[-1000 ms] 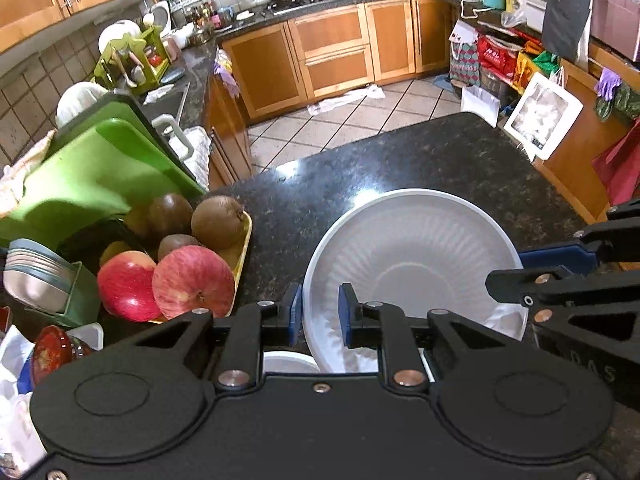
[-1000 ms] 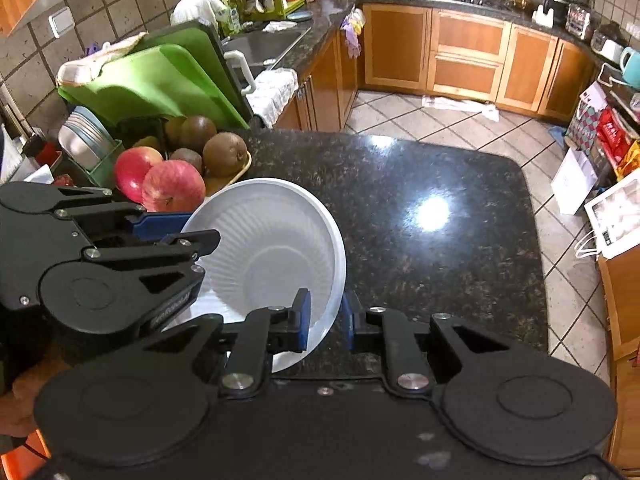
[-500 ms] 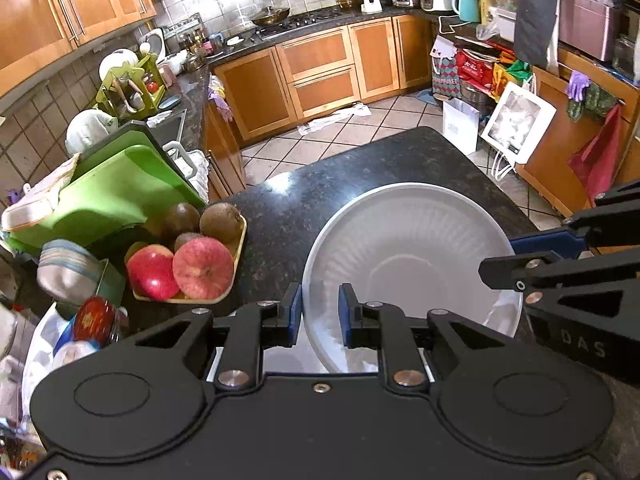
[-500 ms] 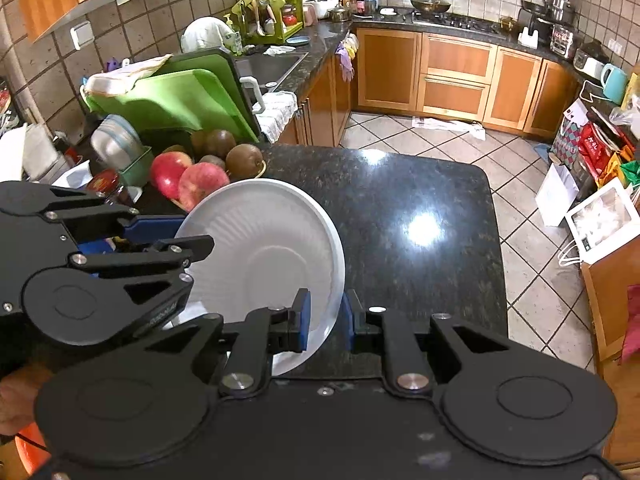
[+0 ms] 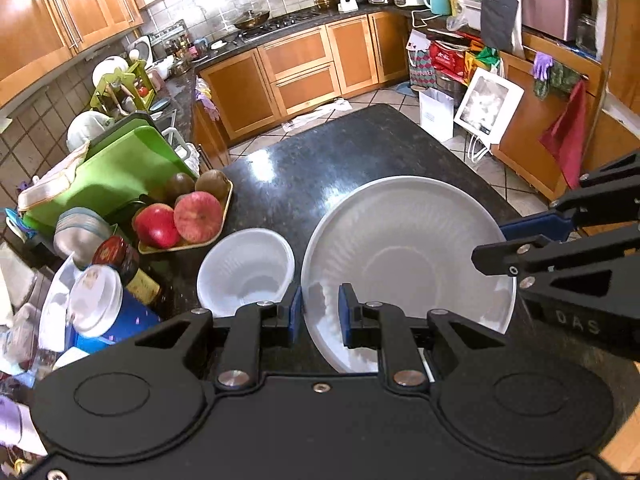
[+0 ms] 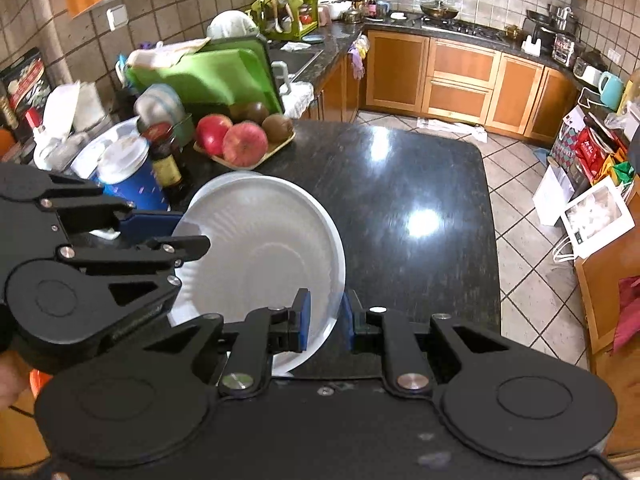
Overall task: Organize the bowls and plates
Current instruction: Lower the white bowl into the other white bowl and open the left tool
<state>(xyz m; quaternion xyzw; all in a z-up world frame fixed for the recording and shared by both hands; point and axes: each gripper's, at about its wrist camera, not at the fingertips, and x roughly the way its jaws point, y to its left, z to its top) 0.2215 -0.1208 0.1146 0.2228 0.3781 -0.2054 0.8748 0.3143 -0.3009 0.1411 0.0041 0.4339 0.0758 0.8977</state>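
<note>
Aloft at centre frame, the plate (image 5: 404,248) is pinched at opposite rims by left gripper (image 5: 319,314) and right gripper (image 6: 324,316); uneven pull could tip it onto the bowl (image 5: 246,270) at its left.

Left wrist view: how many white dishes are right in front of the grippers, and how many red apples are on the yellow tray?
Large white ribbed plate: 1
Small white plastic bowl: 1
Red apples: 2
Total: 4
</note>
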